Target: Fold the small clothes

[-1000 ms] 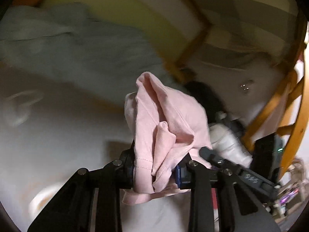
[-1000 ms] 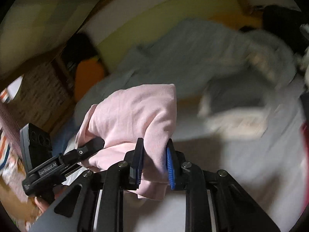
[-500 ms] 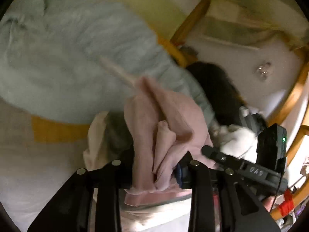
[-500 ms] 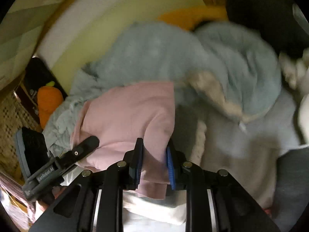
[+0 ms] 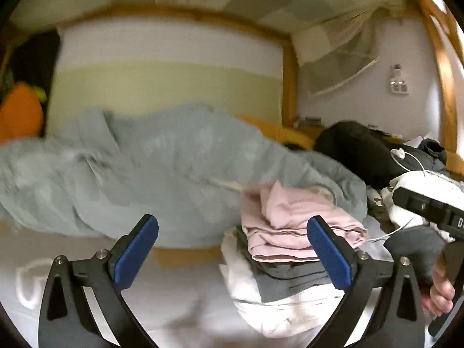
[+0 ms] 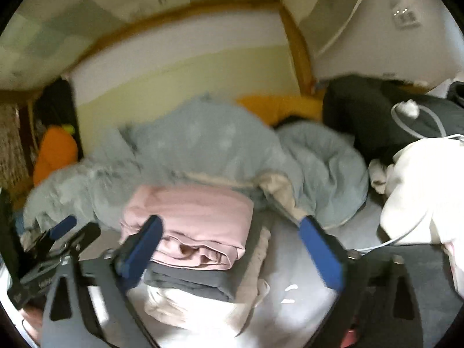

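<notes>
I have both sets of jaws spread wide now, having just opened them, and nothing sits between either pair. The left gripper (image 5: 232, 246) hangs in front of the blue-grey blanket (image 5: 162, 168), with the folded pink garment (image 5: 293, 226) just off its right finger. That pink garment (image 6: 191, 223) lies on top of a small stack: under it is a folded dark grey piece (image 6: 191, 284), and under that a white one (image 6: 185, 307), all resting on the bed (image 6: 290, 261). From the right gripper (image 6: 232, 249), the stack sits partly behind its left finger, while the space between the fingers shows mostly bare bed sheet. The blanket is bunched up right behind the stack, touching its far edge. Further right of the stack I see a black bundle (image 5: 362, 150) and a white cable (image 5: 411, 162). At the right edge of the left view, a hand (image 5: 442, 287) holds the other gripper's handle.
</notes>
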Action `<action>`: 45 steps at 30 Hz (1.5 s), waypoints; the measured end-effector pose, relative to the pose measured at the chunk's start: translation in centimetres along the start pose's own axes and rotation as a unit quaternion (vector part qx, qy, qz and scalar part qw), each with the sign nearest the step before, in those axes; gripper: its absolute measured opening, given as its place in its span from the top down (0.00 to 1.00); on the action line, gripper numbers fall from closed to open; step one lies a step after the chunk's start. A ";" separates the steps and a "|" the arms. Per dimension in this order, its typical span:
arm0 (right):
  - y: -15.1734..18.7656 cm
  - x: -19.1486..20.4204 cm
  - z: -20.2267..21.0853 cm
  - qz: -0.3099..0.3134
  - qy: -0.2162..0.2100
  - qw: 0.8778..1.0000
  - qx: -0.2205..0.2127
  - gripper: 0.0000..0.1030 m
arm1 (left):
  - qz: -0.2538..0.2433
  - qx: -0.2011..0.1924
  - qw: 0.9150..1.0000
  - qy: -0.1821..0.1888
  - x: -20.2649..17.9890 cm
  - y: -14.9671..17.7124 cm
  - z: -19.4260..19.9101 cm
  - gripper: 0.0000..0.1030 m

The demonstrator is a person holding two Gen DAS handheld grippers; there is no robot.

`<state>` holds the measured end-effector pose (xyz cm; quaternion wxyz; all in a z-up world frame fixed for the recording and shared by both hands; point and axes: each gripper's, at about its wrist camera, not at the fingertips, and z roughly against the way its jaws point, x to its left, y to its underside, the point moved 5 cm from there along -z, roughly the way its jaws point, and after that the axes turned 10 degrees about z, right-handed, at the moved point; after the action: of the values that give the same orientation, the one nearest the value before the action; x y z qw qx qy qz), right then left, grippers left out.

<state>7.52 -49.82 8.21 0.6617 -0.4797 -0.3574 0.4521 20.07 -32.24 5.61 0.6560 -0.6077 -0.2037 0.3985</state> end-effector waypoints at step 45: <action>5.7 5.5 1.5 0.137 0.055 0.987 -0.070 0.00 | -0.054 -0.086 0.994 -0.043 -0.5 4.4 4.4 0.00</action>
<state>6.58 -43.48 3.41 0.5766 -0.5933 -0.2823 0.4856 15.27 -30.05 2.26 0.6125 -0.6324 -0.2974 0.3694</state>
